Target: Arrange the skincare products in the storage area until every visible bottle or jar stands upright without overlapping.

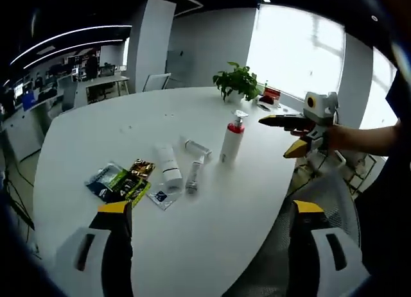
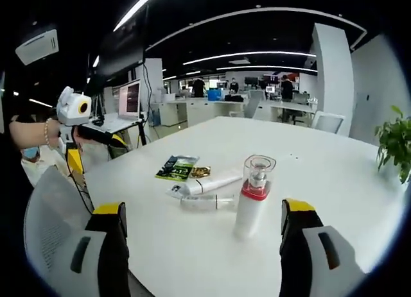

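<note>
A pump bottle [image 1: 232, 140] with a red collar and clear cap stands upright on the white desk [image 1: 212, 246], toward the edge nearest the right gripper [image 1: 290, 137]. The rest of the skincare lies flat beside it: a fat white tube [image 1: 169, 167], a slimmer clear tube [image 1: 193, 176] and a third small tube [image 1: 195, 146] just behind them, all near one another but seemingly not stacked. Further toward the left gripper's [image 1: 205, 210] side of the desk lie some dark and green sachets [image 1: 121, 180] and a small clear packet [image 1: 162, 197].

Both pairs of jaws are spread wide with nothing between them; both hover off the desk edge, short of the products. In the right gripper view the bottle [image 2: 252, 195] sits just ahead between the jaws, the tubes [image 2: 209, 191] beyond it, their long axes running roughly across the line of approach. In the left gripper view the fat tube lies almost end-on to the jaws. My guess is the left gripper is the nearer one to the lying tubes (though not by much), and would need to turn to close across a tube's width.

Print on the sachets and tubes is too small to read.
</note>
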